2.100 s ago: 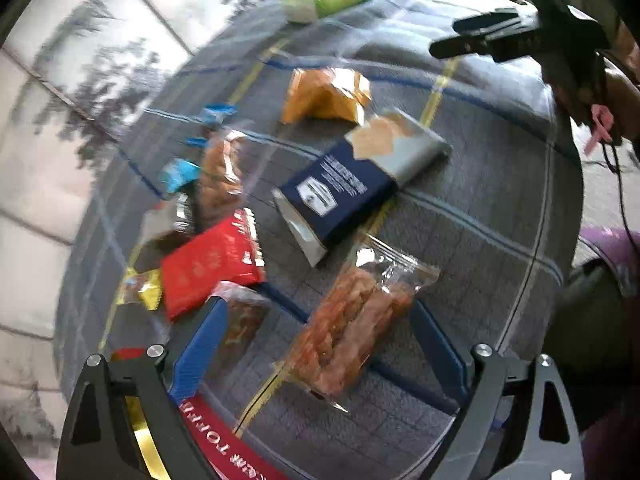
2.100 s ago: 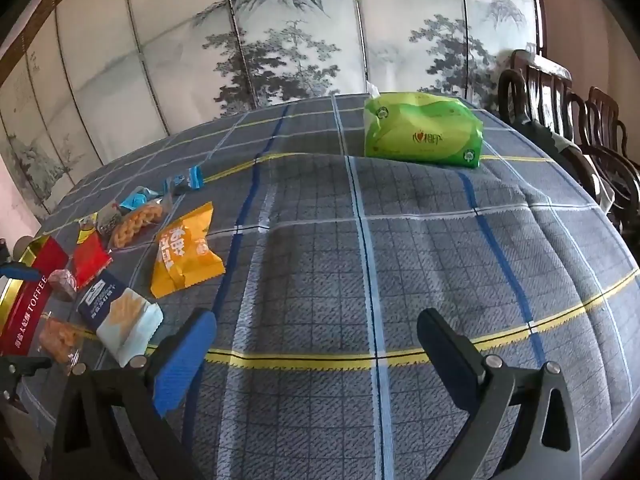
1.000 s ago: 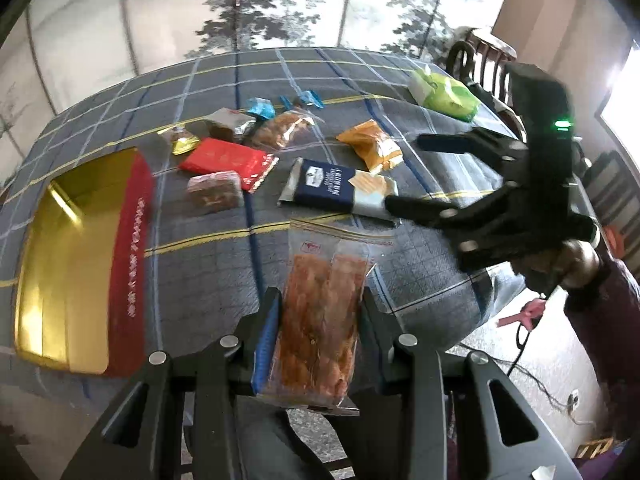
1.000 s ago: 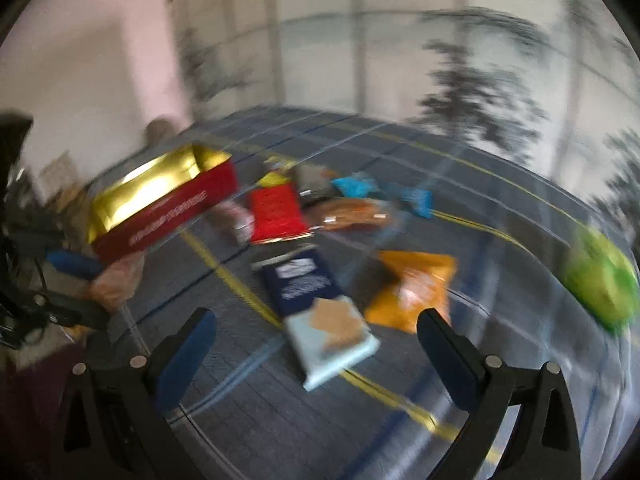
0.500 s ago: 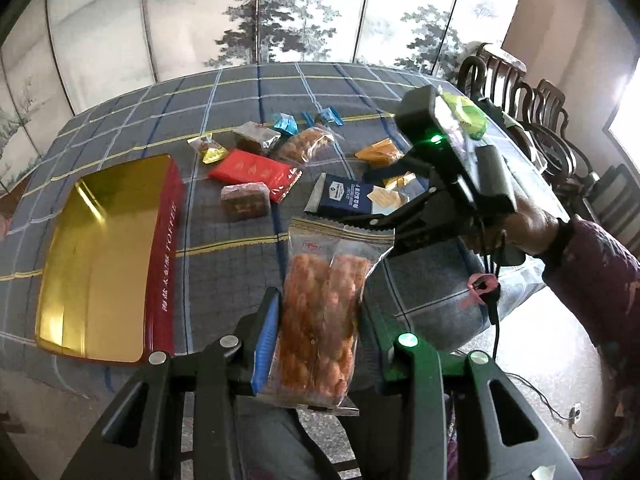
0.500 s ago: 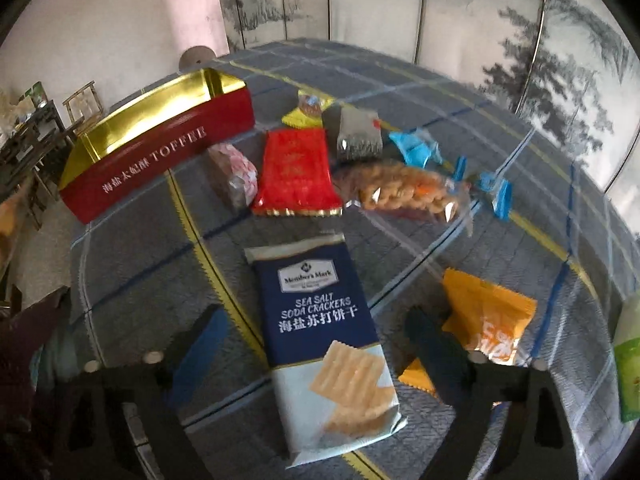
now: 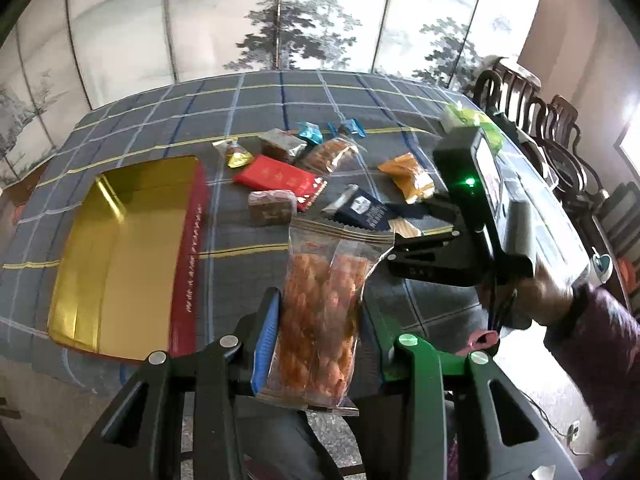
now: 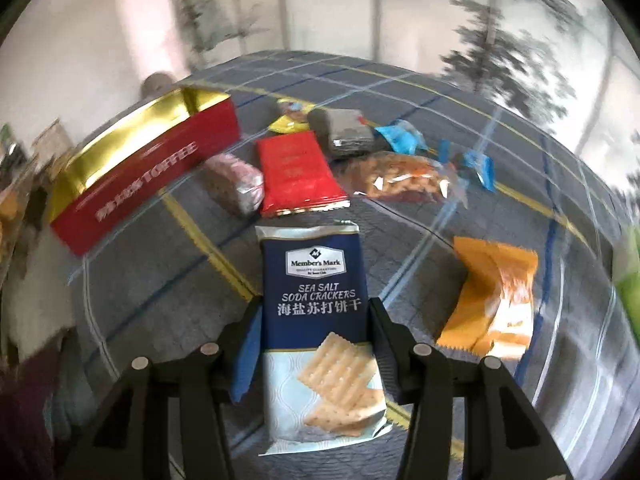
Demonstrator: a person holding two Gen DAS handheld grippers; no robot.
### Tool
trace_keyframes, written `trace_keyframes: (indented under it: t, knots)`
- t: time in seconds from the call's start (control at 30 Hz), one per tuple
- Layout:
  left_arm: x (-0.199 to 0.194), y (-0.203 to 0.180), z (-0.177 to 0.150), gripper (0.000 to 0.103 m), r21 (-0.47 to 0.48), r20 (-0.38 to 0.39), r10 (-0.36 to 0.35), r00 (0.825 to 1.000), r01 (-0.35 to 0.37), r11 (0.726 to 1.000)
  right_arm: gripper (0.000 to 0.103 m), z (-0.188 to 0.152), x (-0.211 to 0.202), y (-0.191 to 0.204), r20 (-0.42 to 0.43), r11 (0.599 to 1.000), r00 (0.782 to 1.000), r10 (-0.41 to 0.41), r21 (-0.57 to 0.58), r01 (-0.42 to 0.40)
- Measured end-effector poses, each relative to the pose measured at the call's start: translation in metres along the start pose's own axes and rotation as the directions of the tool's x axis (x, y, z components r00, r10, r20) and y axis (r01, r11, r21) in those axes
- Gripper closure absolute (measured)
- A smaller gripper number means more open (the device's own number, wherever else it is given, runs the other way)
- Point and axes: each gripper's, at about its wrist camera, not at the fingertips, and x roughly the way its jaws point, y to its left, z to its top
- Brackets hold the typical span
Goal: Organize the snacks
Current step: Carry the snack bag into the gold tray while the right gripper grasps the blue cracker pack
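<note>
the tin (image 7: 120, 240) sits bare; left gripper (image 7: 316, 336) clamps the twist bag (image 7: 320, 312); right gripper (image 8: 314, 344) closes around the cracker pack (image 8: 316, 312); other snacks lie loose on the table (image 7: 240, 96).

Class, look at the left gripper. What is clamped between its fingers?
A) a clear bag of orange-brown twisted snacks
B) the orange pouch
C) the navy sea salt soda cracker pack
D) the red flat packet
A: in the left wrist view the left gripper is shut on the clear bag of twisted snacks, lifted off the table.
</note>
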Motion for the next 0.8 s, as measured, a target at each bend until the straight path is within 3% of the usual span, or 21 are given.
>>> trace_keyframes:
  t: [0.2,0.57,0.8]
  knots:
    - [-0.005,0.017,0.002,0.069,-0.028,0.016,0.034,0.999,-0.033,0.999,0.052,-0.007,0.000,-0.003,0.037,0.995,0.999,-0.027,0.101,0.023]
    - [-0.001,0.056,0.007,0.068,-0.044,0.029,0.140,0.990,-0.139,0.989,0.052,-0.007,0.003,0.009,0.043,0.992,0.992,-0.117,0.049,0.115]
    - [0.021,0.093,0.015,0.068,-0.034,0.000,0.215,0.977,-0.215,0.976,0.052,-0.007,0.002,0.009,0.044,0.991,0.992,-0.121,0.057,0.119]
